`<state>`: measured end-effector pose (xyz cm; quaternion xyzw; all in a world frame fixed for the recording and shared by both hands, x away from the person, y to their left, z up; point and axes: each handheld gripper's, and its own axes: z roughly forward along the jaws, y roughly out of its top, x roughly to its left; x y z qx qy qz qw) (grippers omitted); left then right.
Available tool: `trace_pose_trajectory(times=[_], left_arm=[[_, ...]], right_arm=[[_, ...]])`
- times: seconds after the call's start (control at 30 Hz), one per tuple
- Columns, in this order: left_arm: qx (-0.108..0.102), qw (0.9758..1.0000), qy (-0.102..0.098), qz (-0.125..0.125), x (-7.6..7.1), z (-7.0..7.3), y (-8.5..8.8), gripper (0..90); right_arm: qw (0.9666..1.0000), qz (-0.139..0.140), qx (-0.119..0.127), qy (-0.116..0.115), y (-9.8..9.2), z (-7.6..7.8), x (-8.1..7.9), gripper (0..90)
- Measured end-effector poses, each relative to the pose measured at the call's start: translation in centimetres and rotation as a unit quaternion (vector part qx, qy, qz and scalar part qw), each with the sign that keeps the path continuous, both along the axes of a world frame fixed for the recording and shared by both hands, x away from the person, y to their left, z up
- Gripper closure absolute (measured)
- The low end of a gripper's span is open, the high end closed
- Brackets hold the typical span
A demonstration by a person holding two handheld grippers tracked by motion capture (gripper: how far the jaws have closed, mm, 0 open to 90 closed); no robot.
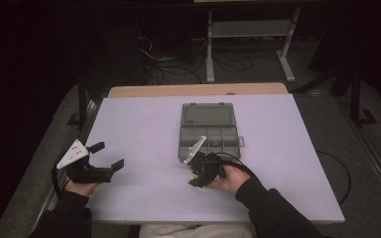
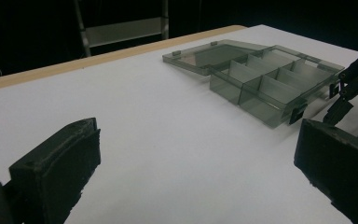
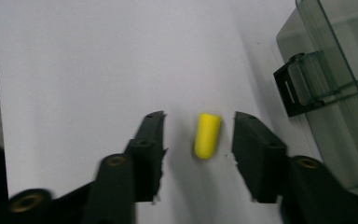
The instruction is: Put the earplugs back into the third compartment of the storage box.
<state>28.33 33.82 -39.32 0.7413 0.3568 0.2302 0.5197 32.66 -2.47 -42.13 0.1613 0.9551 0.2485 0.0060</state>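
Right gripper [image 3: 198,135] straddles a yellow plug [image 3: 207,135] on the desk [image 1: 139,124] by the open box's [image 1: 209,130] near edge — jaws apart, nothing gripped yet. Left gripper [image 1: 104,157] waits wide open, empty, near the left edge.

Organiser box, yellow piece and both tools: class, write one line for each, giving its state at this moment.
Organiser box: lid open, laid back flat on the table; compartments look empty.
Yellow piece: lying on its side on the table, between the right tool's jaws, not gripped.
Right tool: open, jaws either side of the piece.
Left tool: open, holding nothing.
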Motion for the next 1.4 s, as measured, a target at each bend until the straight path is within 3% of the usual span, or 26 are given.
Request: trace_pose_trajectory(times=[0.17, 0.37, 0.83, 1.4], left_arm=[[0.0, 1.0, 0.0, 0.0, 0.0, 0.0, 0.0, 0.0], [0.0, 1.0, 0.0, 0.0, 0.0, 0.0, 0.0, 0.0], [0.0, 1.0, -0.001, 0.0, 0.0, 0.0, 0.0, 0.0], [0.002, 1.0, 0.001, 0.0, 0.0, 0.0, -0.1, 0.0]], right_arm=[[0.9999, -0.01, -0.004, -0.006, 0.0, -0.1, 0.2, 66.6], [0.9998, -0.003, -0.019, -0.011, 0.2, -0.5, 0.1, 78.3], [0.9998, -0.018, 0.005, -0.011, -0.6, 0.6, 0.4, 78.9], [0.9967, -0.057, 0.047, -0.034, -3.5, 4.5, 1.9, 78.9]])
